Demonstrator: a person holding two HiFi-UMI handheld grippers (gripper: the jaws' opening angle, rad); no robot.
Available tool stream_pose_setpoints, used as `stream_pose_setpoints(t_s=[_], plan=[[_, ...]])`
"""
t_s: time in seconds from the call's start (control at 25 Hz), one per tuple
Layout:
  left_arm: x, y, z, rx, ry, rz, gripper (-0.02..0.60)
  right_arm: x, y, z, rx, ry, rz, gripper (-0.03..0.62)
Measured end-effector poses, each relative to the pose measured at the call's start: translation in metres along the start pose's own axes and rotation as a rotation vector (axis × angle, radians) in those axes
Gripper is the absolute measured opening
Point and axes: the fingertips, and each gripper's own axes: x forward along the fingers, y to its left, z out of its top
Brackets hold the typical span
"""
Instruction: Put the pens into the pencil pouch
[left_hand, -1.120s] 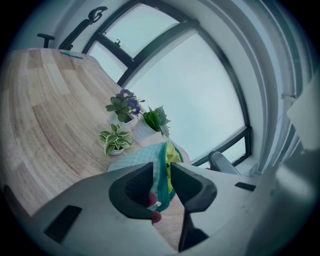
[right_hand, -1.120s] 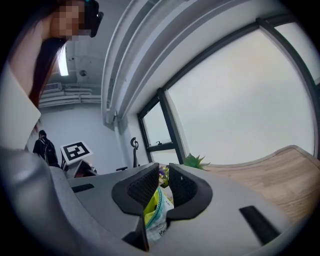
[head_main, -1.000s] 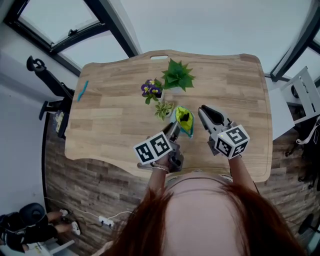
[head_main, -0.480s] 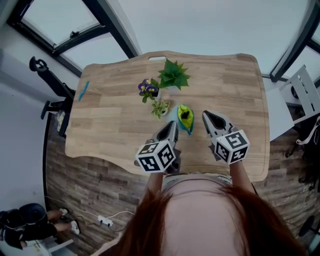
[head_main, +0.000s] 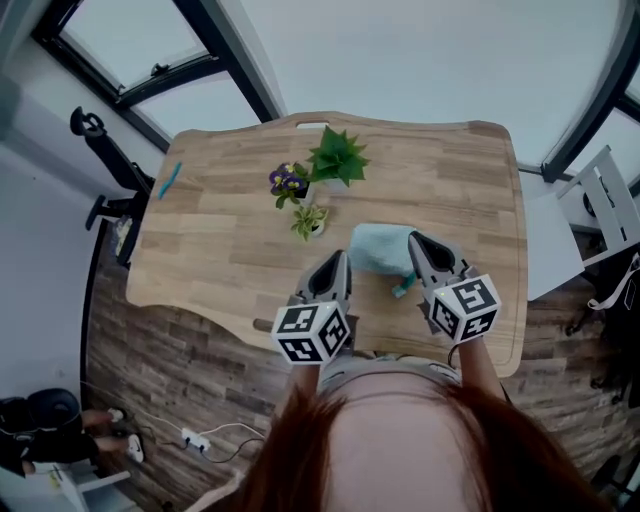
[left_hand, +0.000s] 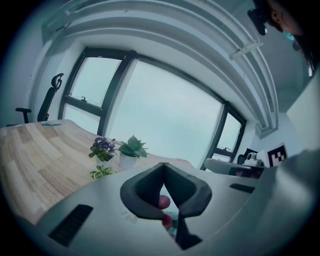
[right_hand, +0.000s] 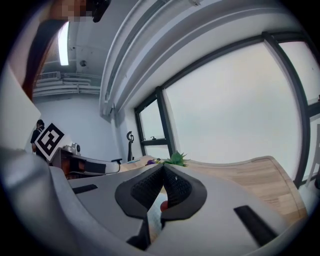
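We looked steeply down on a pale wooden table (head_main: 220, 230) set before large windows. The left gripper (head_main: 337, 262) and right gripper (head_main: 416, 242) were held near its front edge, both pointing away from us. Each was clenched, its jaw tips meeting; the left one's jaws had just been closing. A sliver of pale material showed low behind each pair of tips, but we could not tell whether any fabric was pinched.

Between the two grippers lay the pencil pouch (head_main: 378, 248), light blue and flat on the table, with the right gripper's tips at its right edge and the left gripper's tips just beside its left edge. Behind it stood three small potted plants: a spiky green plant (head_main: 337, 158), purple flowers (head_main: 286, 182) and a small pale-leaved sprig (head_main: 308, 220).

A short teal piece (head_main: 403, 289) lay by the pouch's front right corner; whether it was a pen or a zip pull we could not tell. A slim blue pen (head_main: 169, 180) lay at the table's far left edge, well apart from the pouch.

We judged the pouch soft, light and floppy, best held by the rim of its opening. The pen looked light, stiff, smooth and likely to roll, best pinched across the middle of its barrel.
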Motion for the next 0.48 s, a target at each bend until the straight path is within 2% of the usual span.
stream_pose_setpoints(t_s=[0.16, 0.48], plan=[[-0.006, -0.012, 0.005, 0.042, -0.028, 0.003, 0.003, -0.012, -0.003, 0.005, 0.013, -0.022, -0.004, 0.0], [-0.025, -0.028, 0.014, 0.127, -0.067, -0.027, 0.003, -0.026, 0.014, 0.01, -0.04, -0.047, -0.019, 0.0]])
